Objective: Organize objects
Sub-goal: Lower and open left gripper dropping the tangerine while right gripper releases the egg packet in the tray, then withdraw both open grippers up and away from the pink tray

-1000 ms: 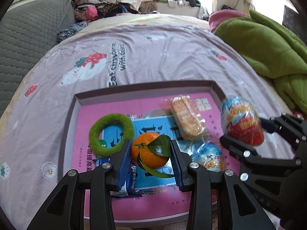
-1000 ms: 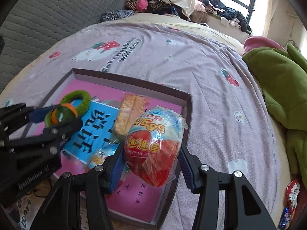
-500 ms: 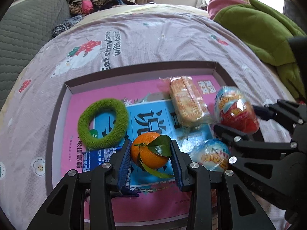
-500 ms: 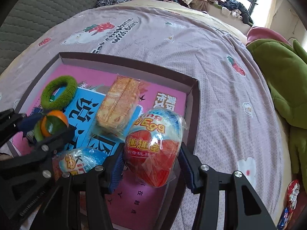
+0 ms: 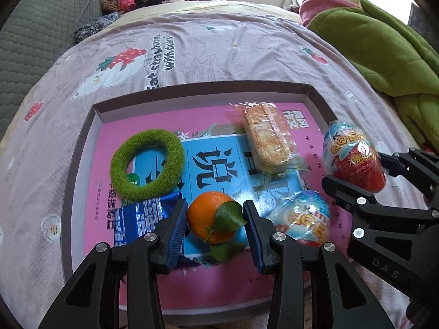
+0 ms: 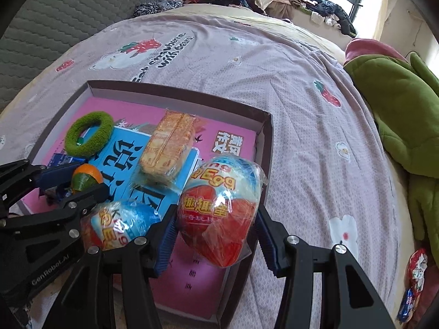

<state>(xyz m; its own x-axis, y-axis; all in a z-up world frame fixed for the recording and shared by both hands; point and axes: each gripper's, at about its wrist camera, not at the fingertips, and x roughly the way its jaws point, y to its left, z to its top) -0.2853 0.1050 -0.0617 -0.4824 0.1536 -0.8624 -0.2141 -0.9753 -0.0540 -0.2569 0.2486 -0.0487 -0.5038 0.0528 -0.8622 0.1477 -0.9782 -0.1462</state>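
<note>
Both tongs are loaded over a shallow cardboard box lid [image 5: 82, 148] lying on a bed. Left tongs [image 5: 215, 219] are clenched on a small orange with a green leaf [image 5: 211, 220], held low over the lid's near half. Right tongs [image 6: 215, 222] grip a plastic-wrapped toy egg, red below and blue-white above [image 6: 219, 208], near the lid's right wall.

Already inside the lid, on a pink and blue book: a fuzzy green ring [image 5: 146, 164], a blue snack packet [image 5: 142, 219], a wrapped biscuit pack [image 5: 267, 139] and a second wrapped toy egg [image 5: 301, 220].

Likely risks: the orange is round and may roll once let go, nudging the blue packet just beside the left tong. The held egg sits in loose, slick film, so it could slip before it is set down. It also looks close to the wall, so a careless release could drop it onto the purple bedsheet [image 6: 301, 109] outside. The two tools are near each other and could collide.
</note>
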